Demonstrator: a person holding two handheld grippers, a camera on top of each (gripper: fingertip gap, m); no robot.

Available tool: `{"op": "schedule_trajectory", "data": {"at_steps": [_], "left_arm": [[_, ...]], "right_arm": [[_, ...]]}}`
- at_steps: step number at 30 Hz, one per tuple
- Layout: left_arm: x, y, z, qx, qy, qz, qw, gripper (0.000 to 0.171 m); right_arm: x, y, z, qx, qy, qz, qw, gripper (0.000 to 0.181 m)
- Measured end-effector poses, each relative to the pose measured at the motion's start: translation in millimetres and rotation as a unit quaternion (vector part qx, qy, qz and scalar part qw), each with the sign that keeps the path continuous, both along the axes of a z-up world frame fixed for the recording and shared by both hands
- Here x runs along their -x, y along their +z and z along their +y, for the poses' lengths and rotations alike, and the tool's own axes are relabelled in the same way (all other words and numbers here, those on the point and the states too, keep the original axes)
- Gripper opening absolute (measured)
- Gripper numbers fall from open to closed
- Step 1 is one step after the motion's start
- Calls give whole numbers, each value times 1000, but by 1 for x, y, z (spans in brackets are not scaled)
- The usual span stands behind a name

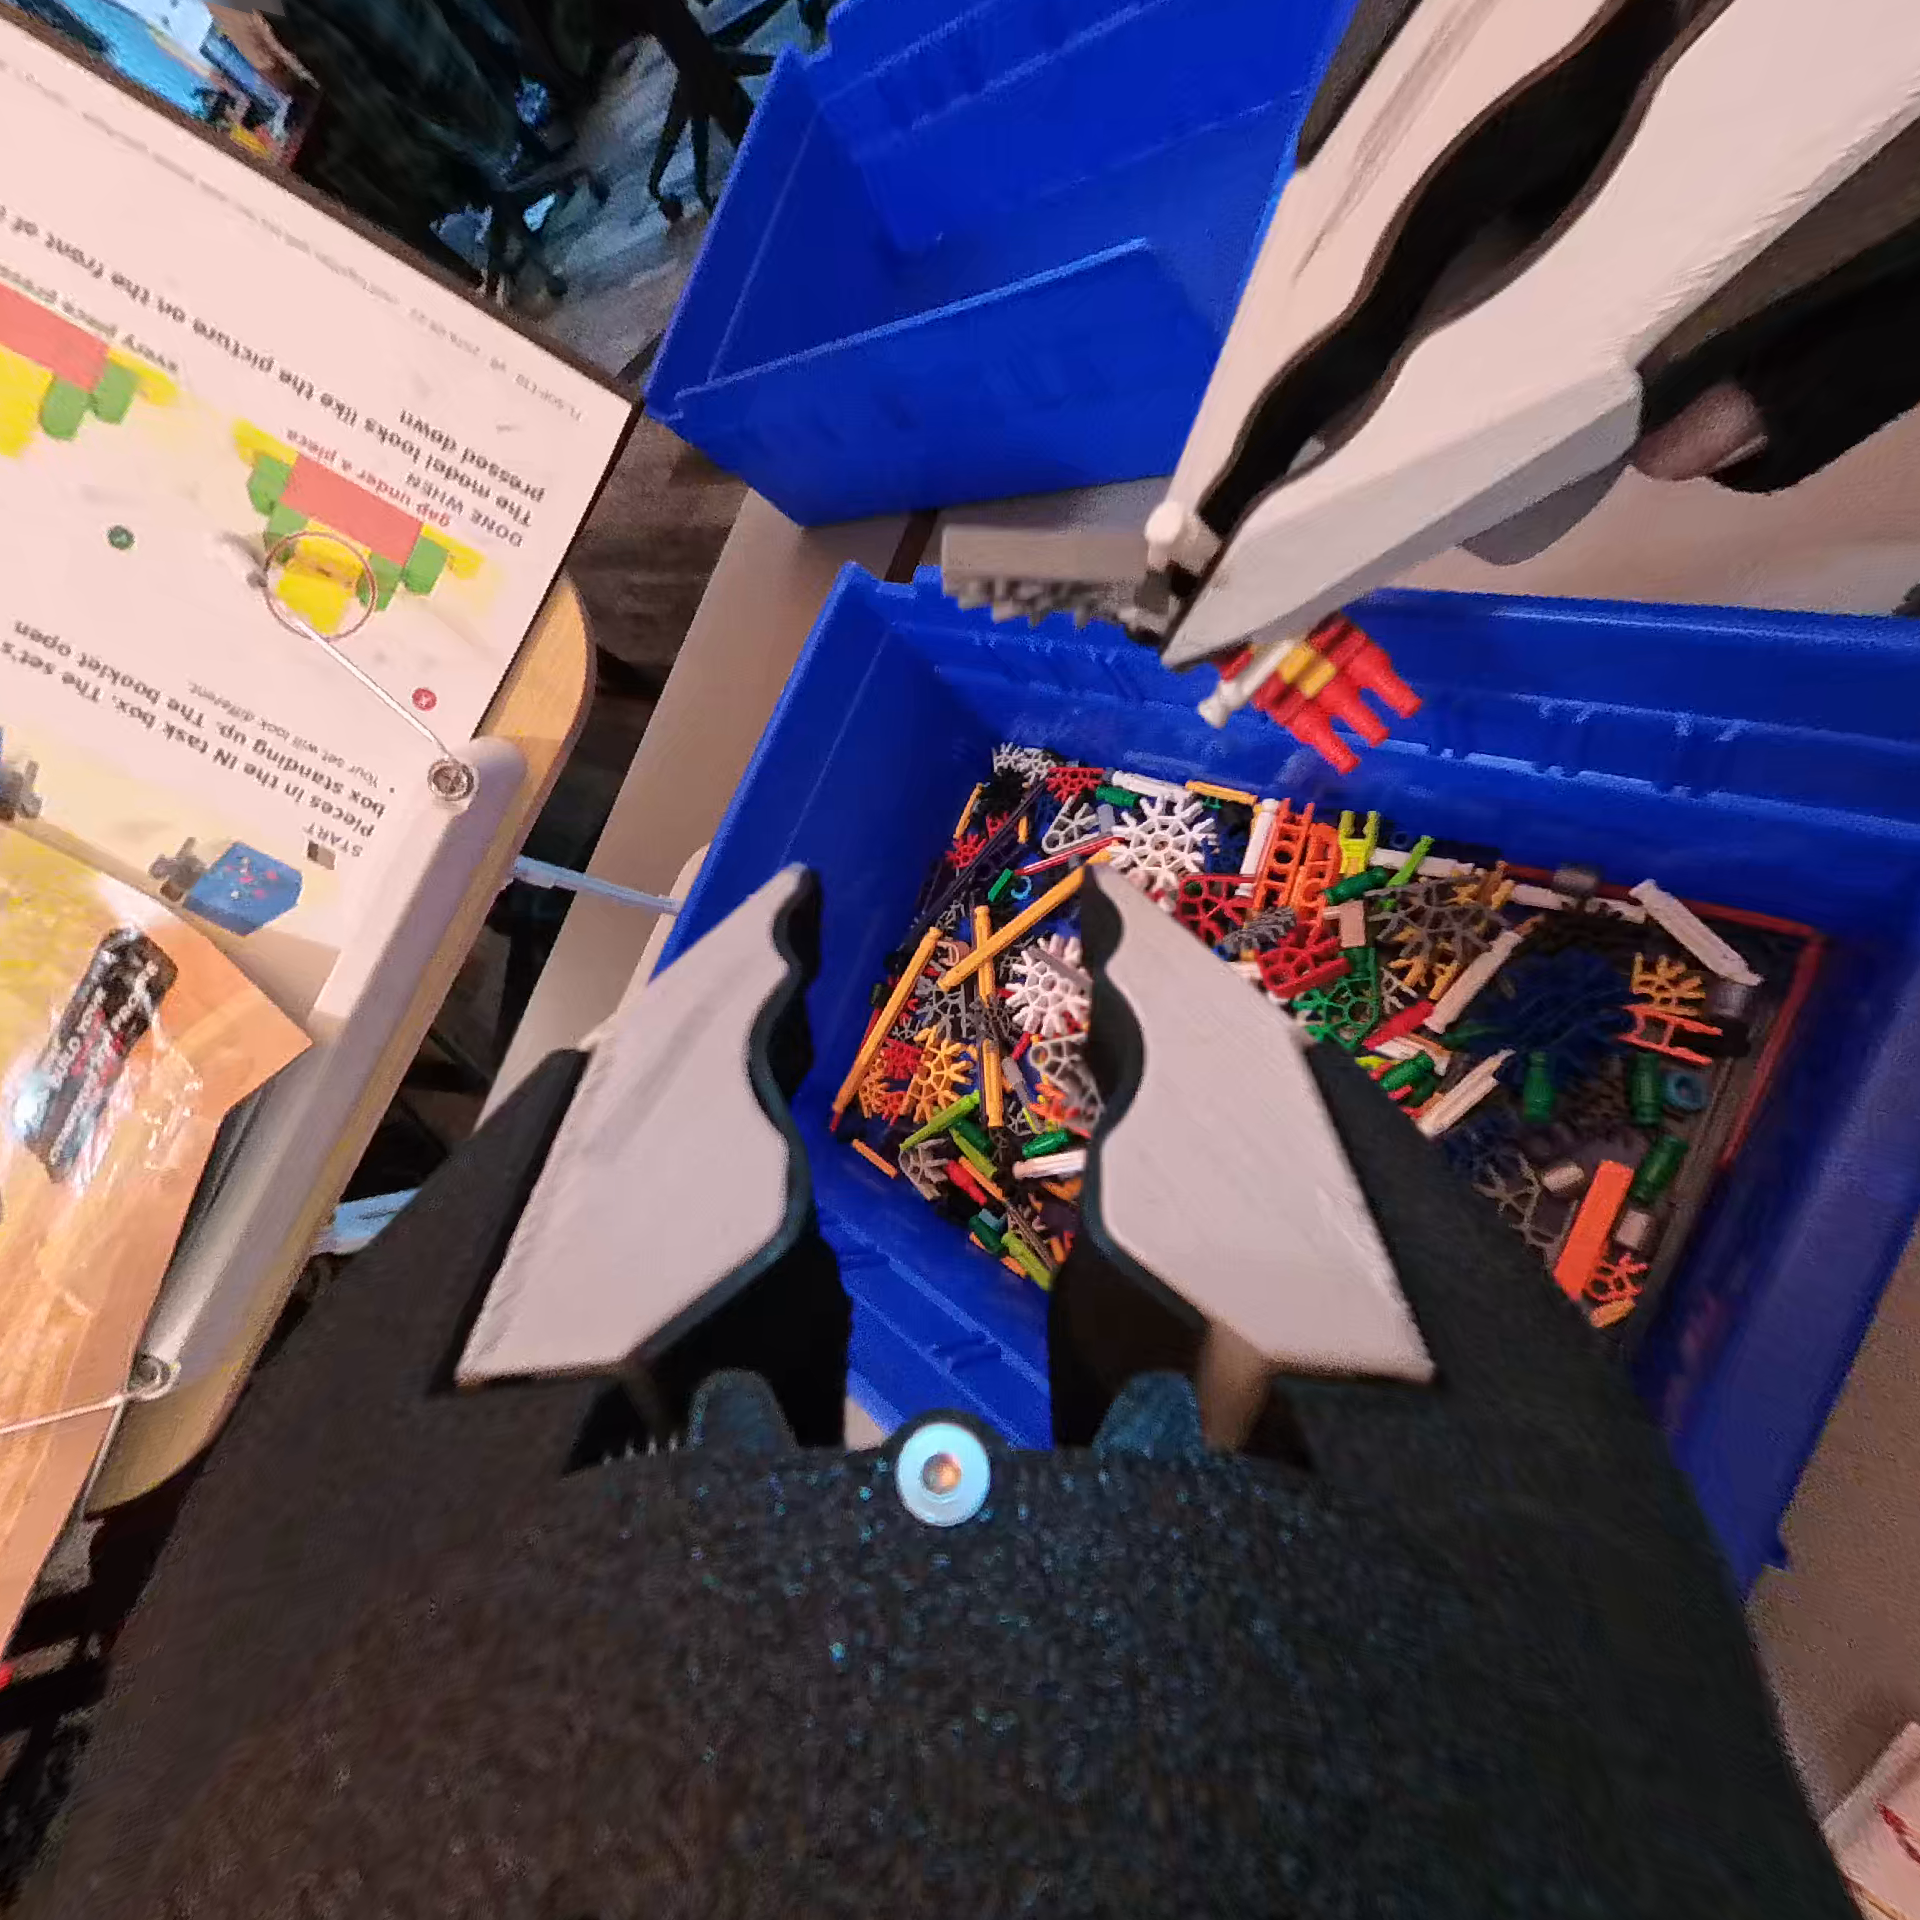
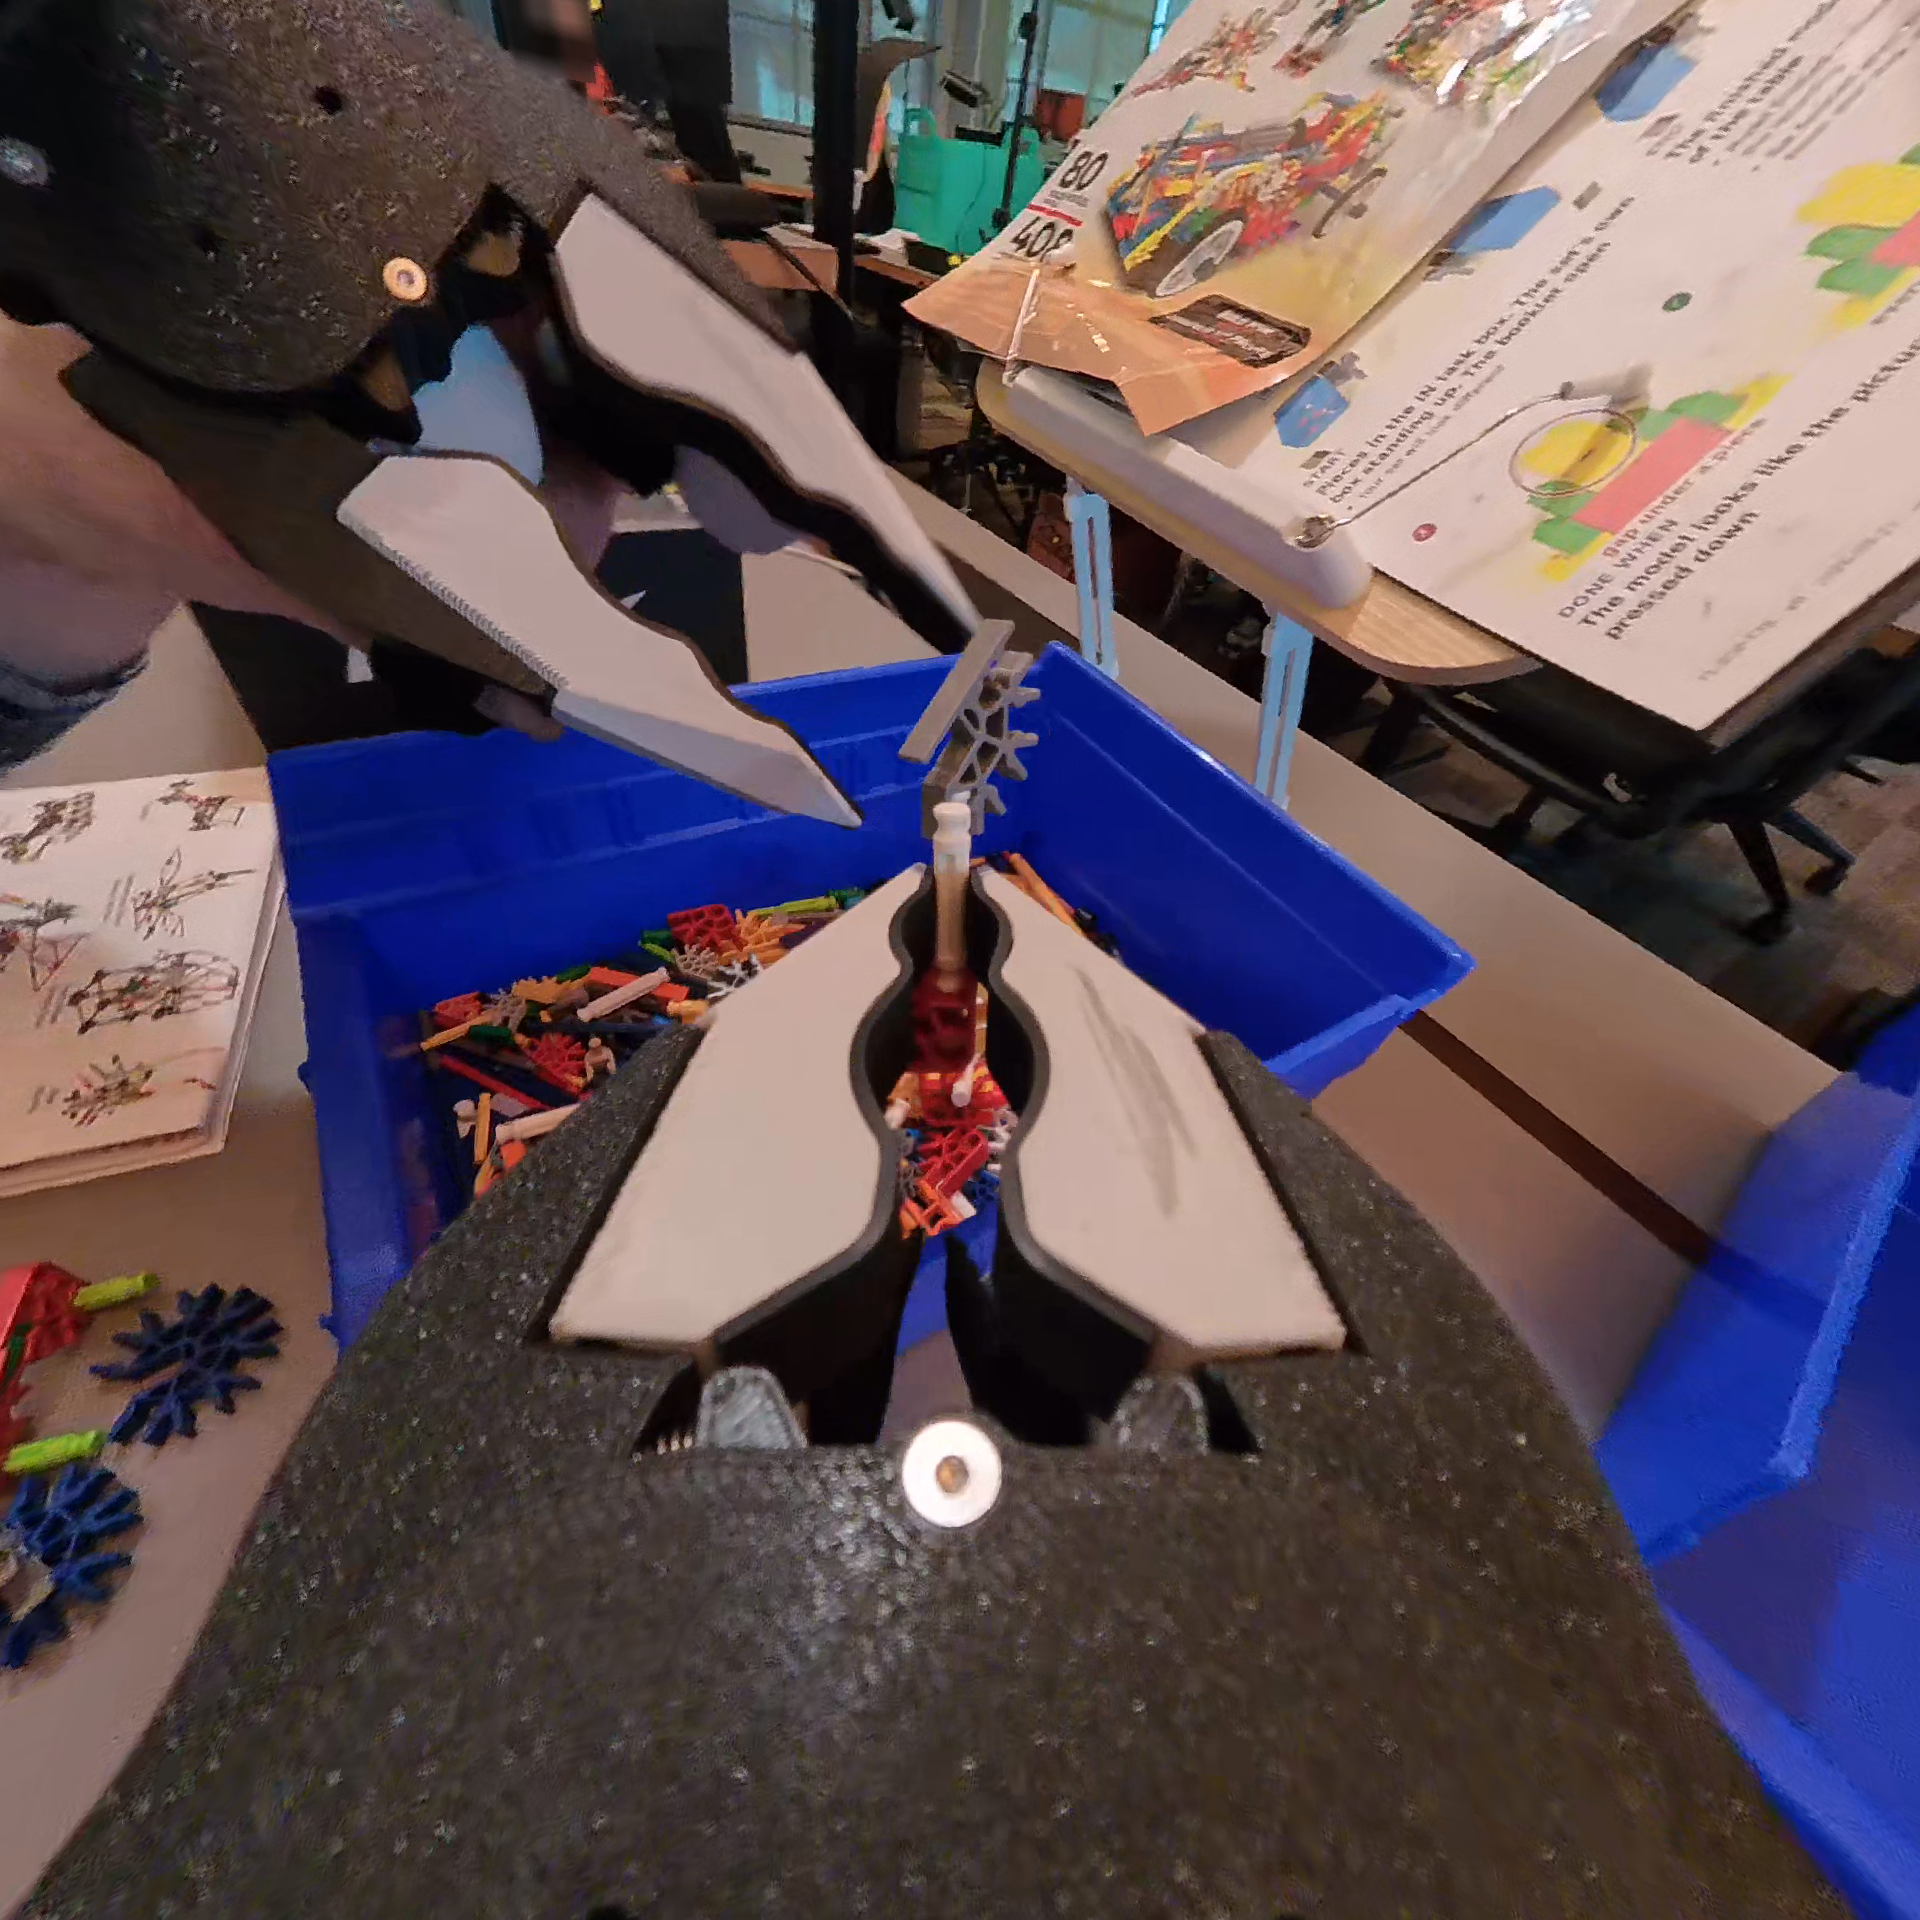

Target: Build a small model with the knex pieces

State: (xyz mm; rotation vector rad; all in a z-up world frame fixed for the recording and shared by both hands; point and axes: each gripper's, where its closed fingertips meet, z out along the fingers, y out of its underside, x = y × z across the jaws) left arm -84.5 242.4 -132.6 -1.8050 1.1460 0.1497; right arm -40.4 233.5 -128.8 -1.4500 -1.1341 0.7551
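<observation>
Here, two claws meet over a blue bin [image 1: 1766, 1195] of loose rods and connectors on the bench [image 2: 1558, 997].

The right claw [image 2: 951, 883] is clamped on a small assembly — a white rod [image 2: 950, 831] tipped with a grey snowflake connector [image 2: 987, 743], red rods [image 1: 1340, 686] at the back. The left claw [image 1: 945, 883] hangs apart and empty, just beside the connector. Any joining here seems to want the rod held steady and square. The left wrist view alone shows the red rods and a second blue bin [image 1: 935, 312]; the right wrist view alone shows an open booklet [image 2: 114, 966] and blue connectors [image 2: 192, 1351] on the bench.
</observation>
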Motion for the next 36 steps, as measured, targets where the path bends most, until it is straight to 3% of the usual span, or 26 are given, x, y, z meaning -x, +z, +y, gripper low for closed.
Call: {"op": "schedule_trajectory", "data": {"at_steps": [4, 7, 9, 10, 14, 21, 27, 36], "left_arm": [[-28, 18, -21, -70, -83, 41, 993, 53], [-38, 11, -33, -95, -116, 114, 982, 45], [-40, 9, -33, -97, -114, 132, 980, 40], [-40, 10, -33, -105, -114, 138, 978, 29], [-41, 4, -38, -109, -133, 166, 971, 27], [-43, 3, -44, -98, -128, 185, 969, 36], [-41, -11, -40, -83, -125, 212, 966, 26], [-43, 1, -25, -101, -80, 148, 981, 22]], "right_arm": [[4, -6, -20, 12, 74, -16, 997, 3], [4, -8, -34, 23, 119, -22, 992, 3], [3, -8, -37, 25, 129, -26, 991, 3], [2, -10, -40, 29, 137, -32, 990, 4], [0, -17, -47, 26, 157, -58, 986, 3], [-2, -22, -51, 18, 162, -88, 983, 3], [0, -30, -48, 15, 151, -106, 983, 3], [-4, -15, -31, 22, 114, -58, 992, 2]]}}
